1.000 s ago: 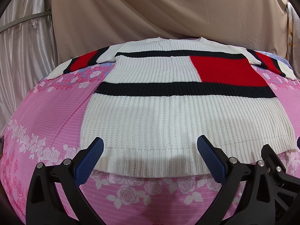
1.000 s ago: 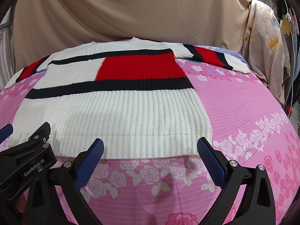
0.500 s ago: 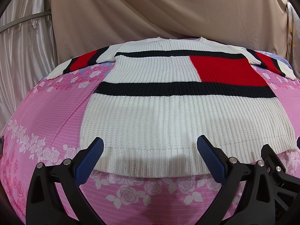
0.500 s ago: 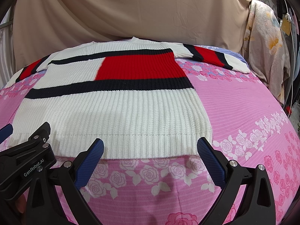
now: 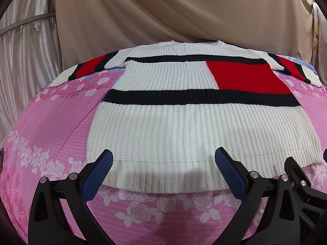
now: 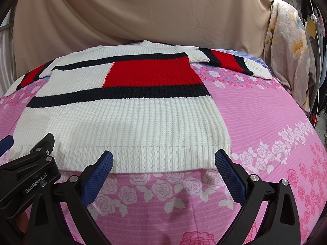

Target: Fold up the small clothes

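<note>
Sweater flat on bed, curtain behind, both grippers before its hem.

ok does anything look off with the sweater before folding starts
Nothing stands out. The sweater lies flat and face up on the pink floral sheet, sleeves spread to both sides, hem straight and nearest the tongs. Left tongs and right tongs are open, holding nothing.

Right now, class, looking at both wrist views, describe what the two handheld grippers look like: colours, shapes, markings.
Both the left gripper and right gripper have black angular plastic arms with silver screw heads. Their fingers carry blue, finely textured rectangular pads. White "GenRobot.AI" lettering marks the left gripper's body in the right wrist view.
</note>
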A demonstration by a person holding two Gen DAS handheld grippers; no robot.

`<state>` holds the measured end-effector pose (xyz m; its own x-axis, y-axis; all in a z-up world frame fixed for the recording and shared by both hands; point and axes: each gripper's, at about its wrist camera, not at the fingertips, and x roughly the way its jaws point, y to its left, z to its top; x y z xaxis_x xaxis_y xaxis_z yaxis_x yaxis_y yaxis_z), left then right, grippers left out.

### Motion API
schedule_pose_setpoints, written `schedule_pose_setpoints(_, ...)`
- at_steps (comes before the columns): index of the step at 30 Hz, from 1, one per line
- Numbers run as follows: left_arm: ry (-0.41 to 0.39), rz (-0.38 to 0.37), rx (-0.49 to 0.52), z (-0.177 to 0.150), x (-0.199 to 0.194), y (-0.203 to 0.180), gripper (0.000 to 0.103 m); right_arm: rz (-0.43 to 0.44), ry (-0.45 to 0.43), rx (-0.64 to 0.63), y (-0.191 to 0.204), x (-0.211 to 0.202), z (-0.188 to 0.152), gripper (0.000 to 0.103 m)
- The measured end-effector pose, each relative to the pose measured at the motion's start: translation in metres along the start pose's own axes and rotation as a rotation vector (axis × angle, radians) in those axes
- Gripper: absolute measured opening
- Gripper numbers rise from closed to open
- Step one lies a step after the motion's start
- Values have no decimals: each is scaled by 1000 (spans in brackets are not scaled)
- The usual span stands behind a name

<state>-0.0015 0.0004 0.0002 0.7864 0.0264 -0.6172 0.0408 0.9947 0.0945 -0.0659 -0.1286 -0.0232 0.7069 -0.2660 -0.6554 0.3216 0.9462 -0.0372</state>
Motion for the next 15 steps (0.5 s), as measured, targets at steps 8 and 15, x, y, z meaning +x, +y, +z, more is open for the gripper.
schedule_pose_setpoints(8, 47, -115, -28, 22, 2, 23, 98, 44, -23, 103, -77, 9, 38, 98)
schedule_pose_setpoints(15, 12, -146, -102, 69, 13, 75, 98, 150, -13, 444, -254, 94, 129, 98)
